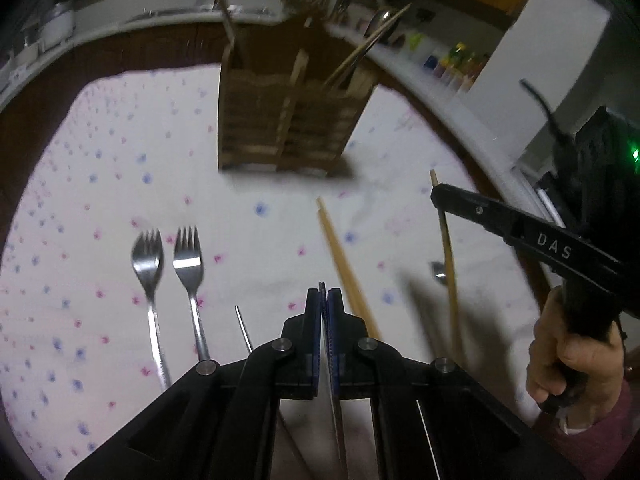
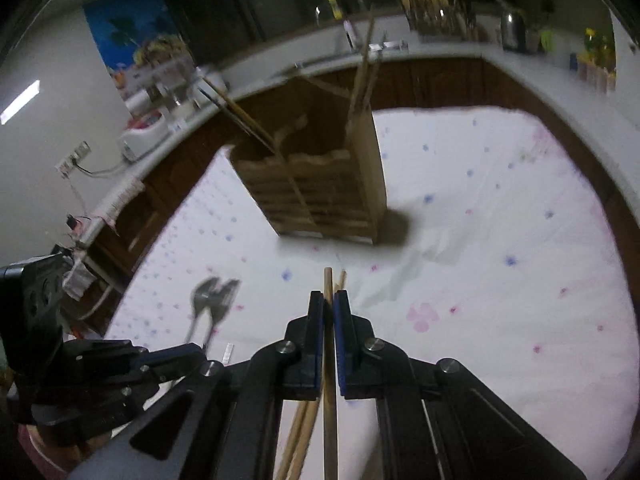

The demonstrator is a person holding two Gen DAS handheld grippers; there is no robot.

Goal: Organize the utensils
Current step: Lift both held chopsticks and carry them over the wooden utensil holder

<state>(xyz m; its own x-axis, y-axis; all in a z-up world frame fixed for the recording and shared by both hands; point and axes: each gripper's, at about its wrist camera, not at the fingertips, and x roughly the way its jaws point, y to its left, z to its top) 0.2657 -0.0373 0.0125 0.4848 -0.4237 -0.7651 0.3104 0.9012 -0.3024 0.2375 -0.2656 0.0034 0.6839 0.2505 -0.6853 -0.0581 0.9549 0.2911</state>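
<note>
My left gripper point(image 1: 324, 292) is shut on a thin metal utensil point(image 1: 338, 420) seen edge-on, held above the cloth. Two forks point(image 1: 168, 264) and a thin metal rod point(image 1: 244, 328) lie on the cloth to its left. A pair of chopsticks point(image 1: 344, 264) lies just to its right. My right gripper point(image 2: 329, 294) is shut on a single wooden chopstick point(image 2: 328, 276), lifted off the cloth; the same gripper point(image 1: 437, 196) and chopstick point(image 1: 450, 280) show at the right in the left wrist view. The wooden utensil holder point(image 1: 288, 120) point(image 2: 320, 192) stands beyond both, with utensils sticking out.
A white floral cloth point(image 1: 100, 160) covers the table. A spoon tip point(image 1: 439, 272) peeks out near the held chopstick. More chopsticks point(image 2: 302, 436) lie under the right gripper. A counter with bottles point(image 1: 456, 64) and appliances runs behind. The left gripper point(image 2: 192, 354) is at the lower left.
</note>
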